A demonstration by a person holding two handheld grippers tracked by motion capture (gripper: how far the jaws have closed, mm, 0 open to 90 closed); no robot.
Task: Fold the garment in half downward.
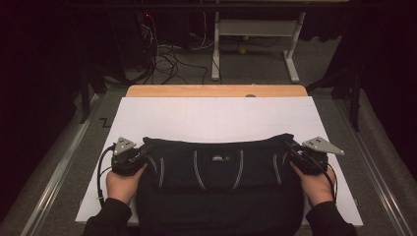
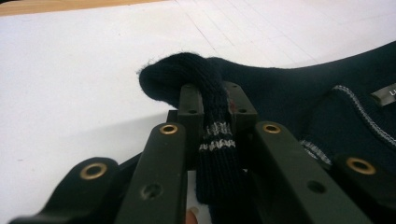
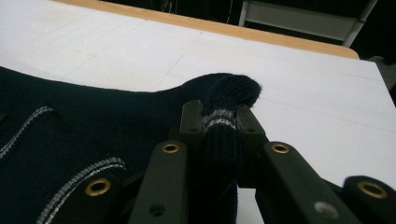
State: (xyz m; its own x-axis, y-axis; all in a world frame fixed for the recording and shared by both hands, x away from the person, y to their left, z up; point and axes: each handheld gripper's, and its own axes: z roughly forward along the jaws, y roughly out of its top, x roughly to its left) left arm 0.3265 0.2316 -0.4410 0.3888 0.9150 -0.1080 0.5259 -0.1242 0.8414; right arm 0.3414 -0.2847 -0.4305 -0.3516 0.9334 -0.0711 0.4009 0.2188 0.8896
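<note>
Both grippers pinch the same dark navy knitted sweater with thin grey stripes (image 1: 216, 169), one at each upper corner. At the left middle of the high view, the left gripper (image 1: 145, 150) has its jaws pressed together on a fold of ribbed knit, and the left gripper view shows that fold (image 2: 215, 135) squeezed between the two black jaws with a bulge of cloth above them. At the right middle of the high view, the right gripper (image 1: 291, 149) holds the opposite corner in the same way, its jaws clamped on the ribbed, striped fold (image 3: 222, 126).

The sweater lies across the lower centre of the high view, on the white sheet covering the bench (image 1: 216, 118), with its lower part hanging over the near edge at the bottom of the frame.

The step in hand looks like a lift of the top edge, perhaps for a fold or a shake-out. To do it well, both hands should rise level and together, so the edge between them stays taut and straight. Each pinch should stay firm, since a thick knit fold can slip out. Pulling outward too hard would stretch the ribbing.

Counted: one sweater, two grippers, two hands, one white-covered bench with a wooden strip (image 1: 216, 90) at its far edge.
</note>
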